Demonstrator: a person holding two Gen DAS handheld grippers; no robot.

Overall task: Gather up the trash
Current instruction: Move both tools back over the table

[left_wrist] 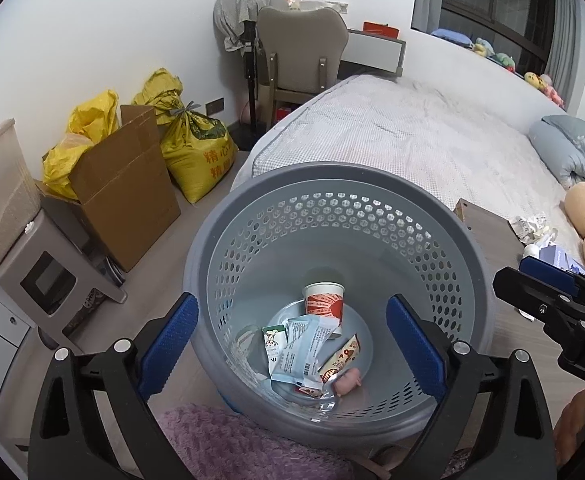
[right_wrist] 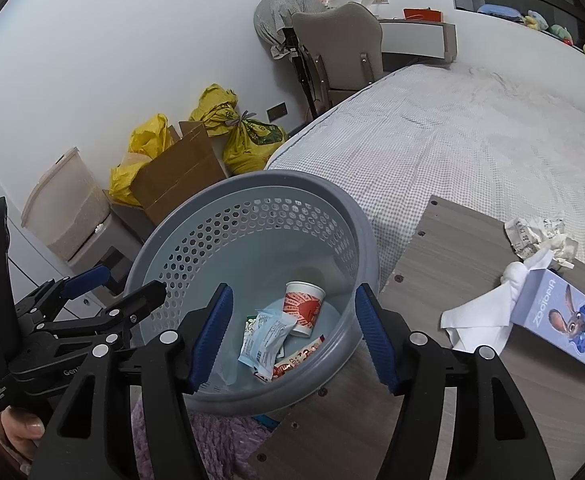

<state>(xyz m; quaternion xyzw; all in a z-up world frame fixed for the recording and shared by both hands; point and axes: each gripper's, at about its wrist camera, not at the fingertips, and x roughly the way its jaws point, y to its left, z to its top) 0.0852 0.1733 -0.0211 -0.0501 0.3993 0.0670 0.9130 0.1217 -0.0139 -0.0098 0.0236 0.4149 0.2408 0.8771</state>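
Trash still to be collected, a crumpled paper wad (right_wrist: pixel 540 236) and a loose tissue (right_wrist: pixel 478 320), is seen on the worktop (right_wrist: pixel 432 248) right of the grey basket (left_wrist: pixel 252 188); both the left claw (left_wrist: pixel 292 344) and right claw (right_wrist: pixel 292 332) are held apart and empty, so one piece should be approached squarely and pinched at its bulk

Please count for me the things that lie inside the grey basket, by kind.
Paper cup: 1
Printed packets and wrappers: 3 clearly seen
Small pink item: 1
Total: 5 in the basket; the clear film beside them is too faint to count.
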